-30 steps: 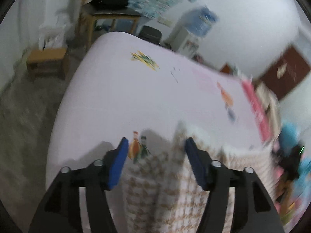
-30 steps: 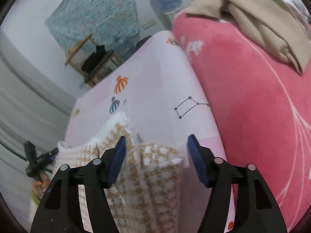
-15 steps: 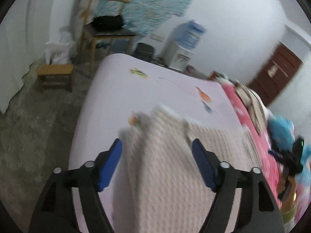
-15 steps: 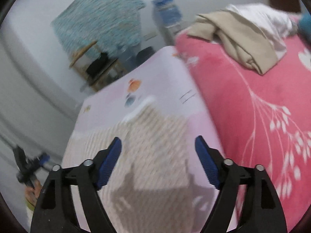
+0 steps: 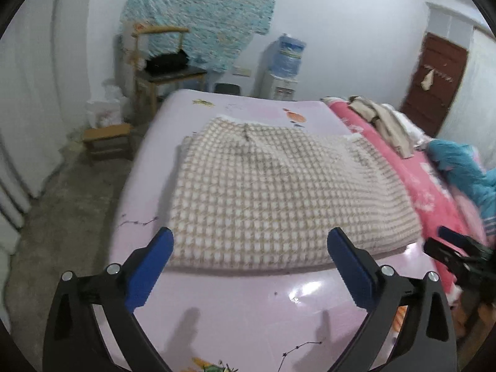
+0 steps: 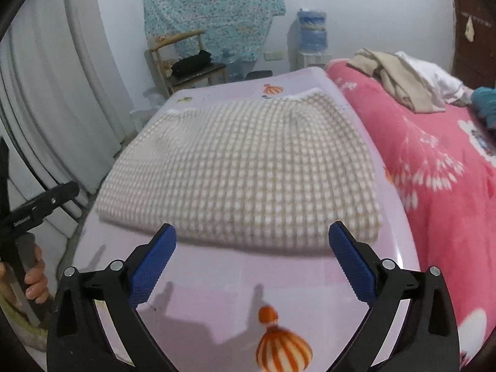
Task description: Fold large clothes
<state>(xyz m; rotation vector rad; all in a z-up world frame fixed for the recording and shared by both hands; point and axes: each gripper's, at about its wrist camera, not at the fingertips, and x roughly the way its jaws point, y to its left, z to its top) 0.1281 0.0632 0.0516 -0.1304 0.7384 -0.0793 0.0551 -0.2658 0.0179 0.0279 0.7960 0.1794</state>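
A beige-and-white checked garment [image 5: 279, 192] lies folded flat on the pink table cover [image 5: 248, 316]; it also shows in the right wrist view [image 6: 248, 170]. My left gripper [image 5: 249, 266] is open and empty, held above the cover just short of the garment's near edge. My right gripper [image 6: 251, 263] is open and empty, likewise just short of the near edge. The right gripper's body [image 5: 458, 254] shows at the right of the left wrist view, and the left gripper's body [image 6: 34, 207] at the left of the right wrist view.
A pink bedspread [image 6: 440, 167] with a pile of clothes [image 6: 400, 77] lies to the right. A wooden chair [image 5: 161, 74], a low stool [image 5: 107, 141] and a water dispenser [image 5: 283, 68] stand beyond the table. White curtains [image 6: 46, 108] hang on the left.
Both grippers have let go of the garment's far edge, opened wider and drawn back toward the near side. The garment now lies folded flat.
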